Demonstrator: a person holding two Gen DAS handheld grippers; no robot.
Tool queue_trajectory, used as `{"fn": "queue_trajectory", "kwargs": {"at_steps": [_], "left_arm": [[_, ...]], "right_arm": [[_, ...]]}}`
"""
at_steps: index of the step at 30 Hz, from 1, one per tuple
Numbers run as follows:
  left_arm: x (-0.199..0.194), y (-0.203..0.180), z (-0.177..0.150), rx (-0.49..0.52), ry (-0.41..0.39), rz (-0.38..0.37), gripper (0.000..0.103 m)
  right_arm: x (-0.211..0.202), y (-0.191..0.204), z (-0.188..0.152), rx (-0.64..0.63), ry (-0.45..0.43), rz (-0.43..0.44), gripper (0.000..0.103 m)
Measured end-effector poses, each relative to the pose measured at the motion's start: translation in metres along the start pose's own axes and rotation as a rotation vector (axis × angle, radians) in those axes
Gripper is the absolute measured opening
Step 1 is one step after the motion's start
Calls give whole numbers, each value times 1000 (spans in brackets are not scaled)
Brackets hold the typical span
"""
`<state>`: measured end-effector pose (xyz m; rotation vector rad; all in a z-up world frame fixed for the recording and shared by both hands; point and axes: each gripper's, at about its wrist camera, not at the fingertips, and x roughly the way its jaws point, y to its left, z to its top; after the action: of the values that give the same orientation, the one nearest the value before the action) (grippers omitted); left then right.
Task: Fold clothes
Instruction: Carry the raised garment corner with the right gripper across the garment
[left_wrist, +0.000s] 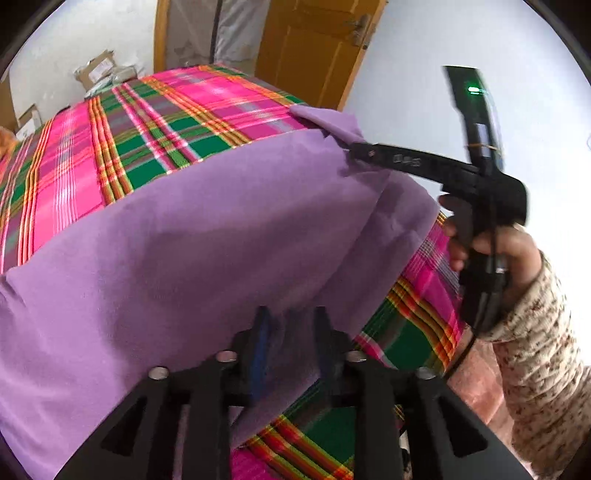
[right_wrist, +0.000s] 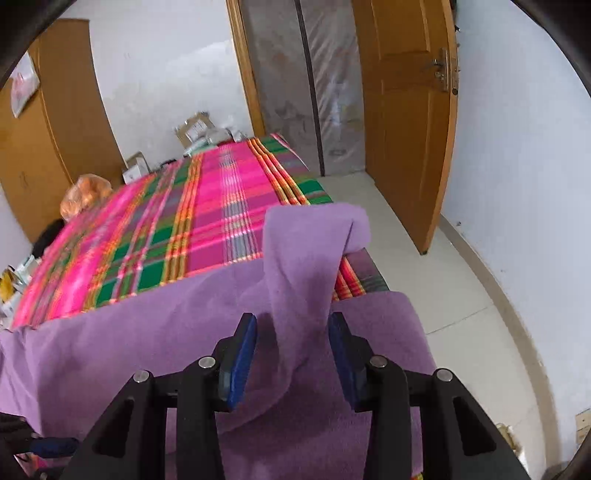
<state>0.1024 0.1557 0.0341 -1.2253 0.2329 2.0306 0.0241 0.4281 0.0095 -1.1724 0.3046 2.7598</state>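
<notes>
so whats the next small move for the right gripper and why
Probably draw the right gripper back off the purple cloth: its jaws stand apart, with the strip between them but not pinched, and it already lies over the plaid bed.

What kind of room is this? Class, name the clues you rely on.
Probably a bedroom in a home: a bed-like surface under a pink and green plaid cover, an orange-brown wooden door, and a purple fleece garment spread for folding.
</notes>
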Motion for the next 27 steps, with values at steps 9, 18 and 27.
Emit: {"fn": "queue_trajectory", "kwargs": {"at_steps": [9,18,27], "left_arm": [[11,-13,-1,93,32,110,28],[9,-7,2,87,9,119,5],[-34,6,6,6,-113,3,3]], "right_arm": [[3,-6,7,40,-18,-20,8],[-12,-8,13,84,-66,22,7],[-53,-9,22,98,-204,26,7]]}}
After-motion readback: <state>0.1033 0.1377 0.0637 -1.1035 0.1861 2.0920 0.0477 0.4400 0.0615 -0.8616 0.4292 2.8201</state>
